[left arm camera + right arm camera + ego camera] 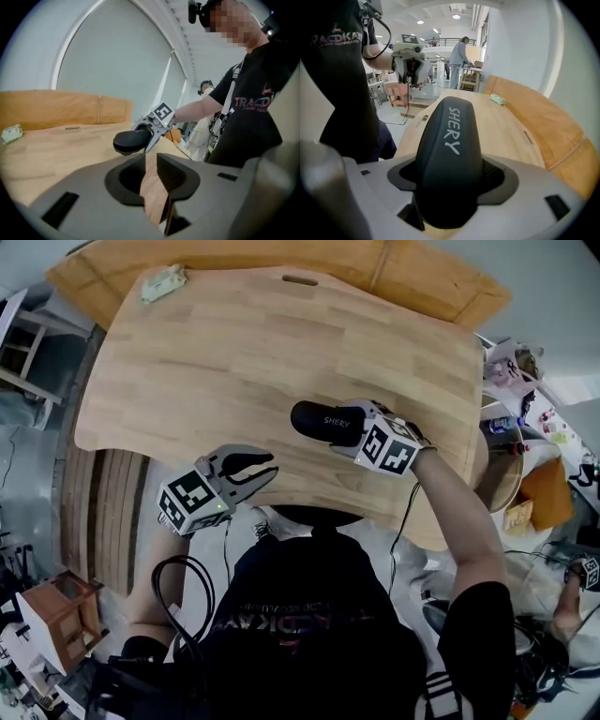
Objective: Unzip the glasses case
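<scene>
A black glasses case [323, 423] printed SHERY lies at the near right of the wooden table [234, 352], zipped closed. My right gripper [349, 430] is shut on its right end, and in the right gripper view the case [449, 154] fills the space between the jaws. My left gripper [267, 470] hovers at the table's front edge, left of the case and apart from it. Its jaws stand a narrow slit apart with only table showing between them [151, 161]. From the left gripper view, the case [131, 140] and the right gripper [149, 133] lie ahead.
A crumpled pale green cloth [163, 282] lies at the table's far left corner, and a hand slot [300, 279] is cut near the far edge. A second wooden board [422, 277] stands behind. A stool [19, 343] is left of the table, clutter [525, 418] right.
</scene>
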`<state>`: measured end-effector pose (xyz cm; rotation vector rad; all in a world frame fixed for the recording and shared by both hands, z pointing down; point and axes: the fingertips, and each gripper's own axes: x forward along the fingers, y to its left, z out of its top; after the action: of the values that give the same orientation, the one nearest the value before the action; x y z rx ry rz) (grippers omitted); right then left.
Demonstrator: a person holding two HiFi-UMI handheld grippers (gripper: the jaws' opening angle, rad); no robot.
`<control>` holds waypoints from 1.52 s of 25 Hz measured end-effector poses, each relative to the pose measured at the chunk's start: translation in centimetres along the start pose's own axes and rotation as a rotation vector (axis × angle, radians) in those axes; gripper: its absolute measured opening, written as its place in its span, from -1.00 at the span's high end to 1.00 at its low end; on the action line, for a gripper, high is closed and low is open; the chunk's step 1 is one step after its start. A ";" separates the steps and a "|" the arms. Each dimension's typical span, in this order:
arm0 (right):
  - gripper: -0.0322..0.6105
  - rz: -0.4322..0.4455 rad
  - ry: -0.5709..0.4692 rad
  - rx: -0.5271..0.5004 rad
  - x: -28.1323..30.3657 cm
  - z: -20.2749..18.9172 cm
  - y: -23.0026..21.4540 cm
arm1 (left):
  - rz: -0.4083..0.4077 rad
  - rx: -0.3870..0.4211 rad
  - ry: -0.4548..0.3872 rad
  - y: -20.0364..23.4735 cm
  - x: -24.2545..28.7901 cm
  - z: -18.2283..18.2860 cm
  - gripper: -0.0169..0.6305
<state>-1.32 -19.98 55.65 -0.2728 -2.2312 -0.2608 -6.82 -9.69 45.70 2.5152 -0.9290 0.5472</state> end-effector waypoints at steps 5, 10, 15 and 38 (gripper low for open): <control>-0.17 0.050 -0.002 0.005 3.6 -2.2 -4.4 | 0.091 -0.088 0.027 0.0 2.5 -1.5 0.85; -0.17 0.130 0.015 -0.032 7.2 -3.2 -7.0 | 0.154 -0.167 0.070 -1.4 4.0 -3.7 0.89; -0.17 0.173 0.056 -0.085 10.4 -2.8 -8.6 | 0.224 -0.275 0.071 -2.8 3.5 -5.5 0.89; -0.24 0.258 0.157 -0.150 14.0 -3.7 -8.9 | 0.316 -0.398 0.048 -3.9 3.7 -6.5 0.89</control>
<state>-9.75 -28.02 68.01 -0.5960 -1.9996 -0.2994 -2.99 -5.68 52.03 2.0078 -1.2862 0.4582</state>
